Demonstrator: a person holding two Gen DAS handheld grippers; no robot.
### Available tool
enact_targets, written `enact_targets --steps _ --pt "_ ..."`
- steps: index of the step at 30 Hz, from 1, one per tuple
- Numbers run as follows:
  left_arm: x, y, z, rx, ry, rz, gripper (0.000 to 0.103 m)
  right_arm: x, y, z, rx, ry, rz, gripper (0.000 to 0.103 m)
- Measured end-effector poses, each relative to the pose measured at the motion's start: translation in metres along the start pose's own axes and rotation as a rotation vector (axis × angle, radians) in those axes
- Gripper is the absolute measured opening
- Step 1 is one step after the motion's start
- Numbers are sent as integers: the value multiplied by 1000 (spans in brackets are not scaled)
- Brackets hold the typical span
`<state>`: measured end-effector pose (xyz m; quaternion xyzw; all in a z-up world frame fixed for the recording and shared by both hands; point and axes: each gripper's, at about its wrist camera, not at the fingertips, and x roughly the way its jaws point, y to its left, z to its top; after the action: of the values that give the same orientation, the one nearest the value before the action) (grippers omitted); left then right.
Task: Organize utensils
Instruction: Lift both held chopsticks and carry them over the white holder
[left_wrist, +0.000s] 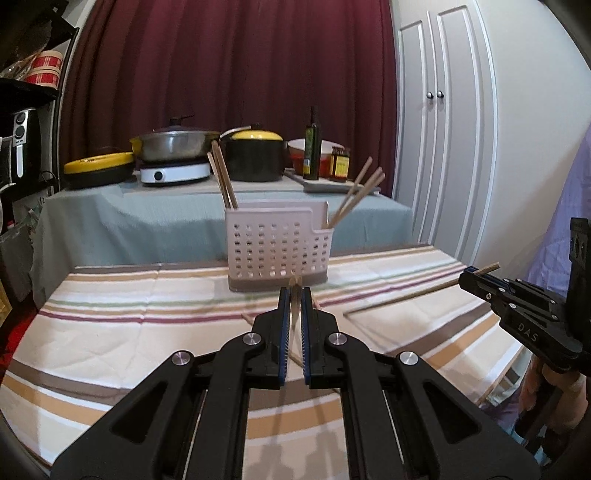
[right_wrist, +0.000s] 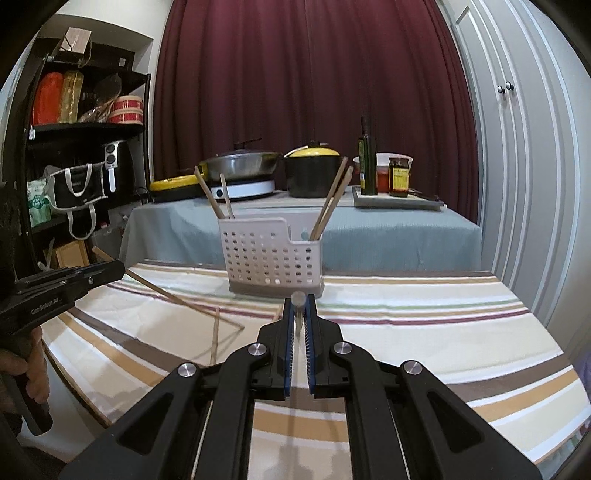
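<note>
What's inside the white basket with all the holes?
Wooden chopsticks stand in the white basket: two lean left, a few lean right. Their lower ends are hidden behind its wall, so anything lying at the bottom cannot be seen.

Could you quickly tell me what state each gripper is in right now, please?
Left gripper: closed on a chopstick.
Right gripper: closed on another chopstick.

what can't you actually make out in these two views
- Left wrist view: the chopstick in the left gripper shows end-on and blurred between its jaws; length hidden.
- Right wrist view: the right gripper hides all but the blurred tip of its chopstick.
- Both views: the utensil caddy walls hide the lower ends of the chopsticks standing inside.
</note>
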<state>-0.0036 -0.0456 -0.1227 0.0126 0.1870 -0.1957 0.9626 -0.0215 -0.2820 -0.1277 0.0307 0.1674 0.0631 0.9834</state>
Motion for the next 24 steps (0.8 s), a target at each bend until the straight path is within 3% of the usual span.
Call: enact_targets --steps 24 --pt "31 15 54 -9 1 43 6 39 -6 52 7 36 5 6"
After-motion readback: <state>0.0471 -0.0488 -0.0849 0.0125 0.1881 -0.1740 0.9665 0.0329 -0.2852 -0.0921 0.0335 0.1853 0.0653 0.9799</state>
